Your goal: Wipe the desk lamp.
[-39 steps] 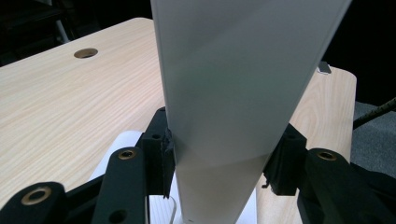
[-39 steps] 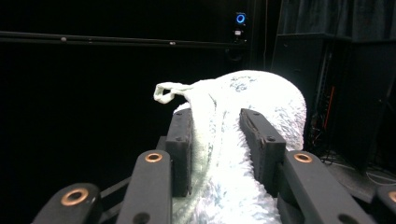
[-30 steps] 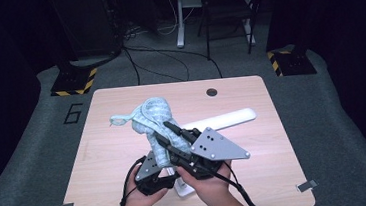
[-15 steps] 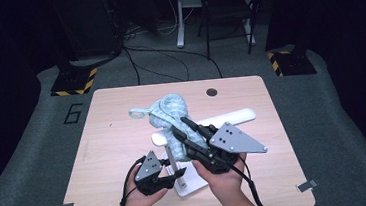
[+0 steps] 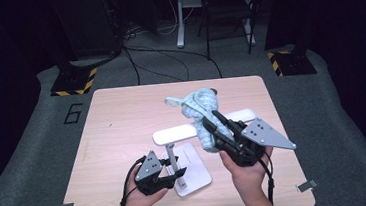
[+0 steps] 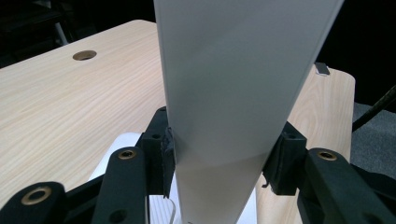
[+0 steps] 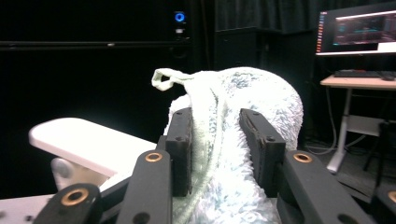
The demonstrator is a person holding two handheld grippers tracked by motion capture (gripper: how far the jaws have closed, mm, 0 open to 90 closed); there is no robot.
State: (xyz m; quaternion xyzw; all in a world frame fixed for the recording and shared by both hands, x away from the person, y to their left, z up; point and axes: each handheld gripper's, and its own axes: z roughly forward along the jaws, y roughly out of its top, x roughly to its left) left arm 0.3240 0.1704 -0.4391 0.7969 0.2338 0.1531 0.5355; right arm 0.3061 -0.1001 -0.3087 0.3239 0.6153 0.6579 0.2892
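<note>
L gripper (image 5: 165,177) is clamping the upright post (image 6: 224,116) of the white rack (image 5: 189,170), jaws closed on both flat sides of it, sitting at approx 6 o'clock on the bench (image 5: 122,118). It's acting as the anchor, so the base isn't tipping.

R gripper (image 5: 213,125) is gripping the pale blue fluffy towel (image 5: 200,106), bunched, jaws pinching it mid-bundle w/ a folded edge running between the pads. Towel is being held in the air at approx 3 o'clock of the post, just past bench centre, right over the far end of the rack's horizontal bar (image 5: 200,127). A small loop (image 7: 164,78) is sticking out at the bundle's top, pointing to 10 o'clock in the high view.

Step in hand, my read: draping the towel over the bar.

How I'd do it well:
- L gripper holding the post hard, no slack; the bar is a long lever and towel drag is likely going to twist the stand.
- Bringing the bundle across the bar, not along it, so the cloth is falling on both sides.
- Lowering until the towel's middle is resting on the bar before letting go; it's bunched, so dropping early means it slides off one side.
- Watching the R gripper's jaw tips vs the bar: close there, can't tell if touching.
</note>
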